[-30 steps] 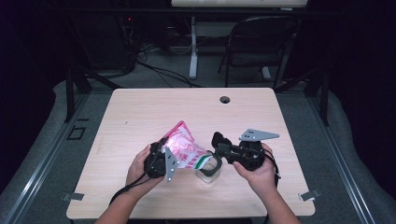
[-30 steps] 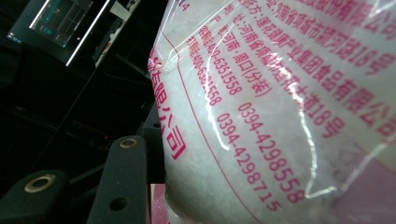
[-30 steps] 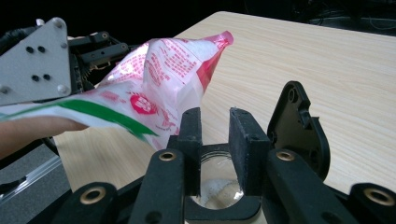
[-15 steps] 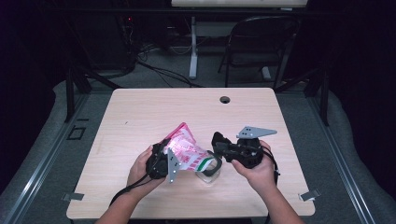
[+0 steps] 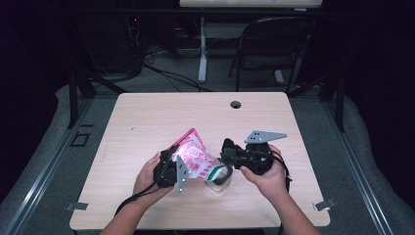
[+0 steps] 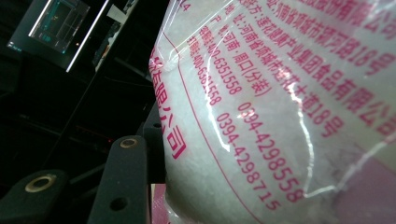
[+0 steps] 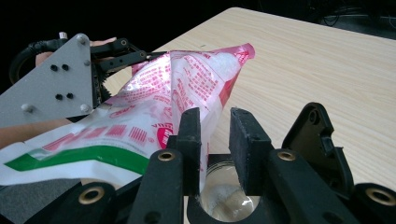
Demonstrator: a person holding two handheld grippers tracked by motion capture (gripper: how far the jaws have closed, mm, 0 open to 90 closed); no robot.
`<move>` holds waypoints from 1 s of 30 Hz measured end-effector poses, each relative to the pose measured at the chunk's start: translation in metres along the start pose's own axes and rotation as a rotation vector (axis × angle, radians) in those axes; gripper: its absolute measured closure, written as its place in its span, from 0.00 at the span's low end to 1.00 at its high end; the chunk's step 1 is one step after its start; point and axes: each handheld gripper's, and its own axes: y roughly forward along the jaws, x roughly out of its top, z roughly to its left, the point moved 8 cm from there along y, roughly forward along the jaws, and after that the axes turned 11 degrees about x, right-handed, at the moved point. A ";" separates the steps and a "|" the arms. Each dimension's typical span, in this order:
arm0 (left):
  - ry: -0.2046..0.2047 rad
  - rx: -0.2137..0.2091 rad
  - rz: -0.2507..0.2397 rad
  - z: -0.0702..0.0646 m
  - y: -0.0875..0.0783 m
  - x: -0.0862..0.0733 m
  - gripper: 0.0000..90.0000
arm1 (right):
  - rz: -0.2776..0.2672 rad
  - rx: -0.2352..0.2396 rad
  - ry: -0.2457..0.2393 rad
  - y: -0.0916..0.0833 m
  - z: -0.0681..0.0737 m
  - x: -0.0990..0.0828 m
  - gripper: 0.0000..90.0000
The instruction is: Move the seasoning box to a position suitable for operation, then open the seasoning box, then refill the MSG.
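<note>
Near the table's (image 5: pixel 147 117) six o'clock edge, the left gripper (image 5: pixel 169 169) clamped a tilted bag (image 5: pixel 195 159) whose mouth the right gripper (image 7: pixel 214 140) pinched over a jar (image 7: pixel 224 198), apparently for pouring.

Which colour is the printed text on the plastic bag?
The text on the bag is pink-red, over clear plastic with white contents. The left gripper view shows it best.
</note>
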 end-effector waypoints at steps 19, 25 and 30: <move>0.026 -0.002 -0.005 -0.004 0.001 0.003 0.61 | 0.008 0.005 -0.005 0.001 0.002 0.002 0.81; 0.043 -0.004 -0.002 -0.005 0.001 0.002 0.61 | 0.017 0.010 -0.011 0.003 0.004 0.002 0.80; 0.042 -0.003 -0.003 -0.007 0.001 0.003 0.62 | 0.019 0.013 -0.011 0.005 0.005 0.002 0.80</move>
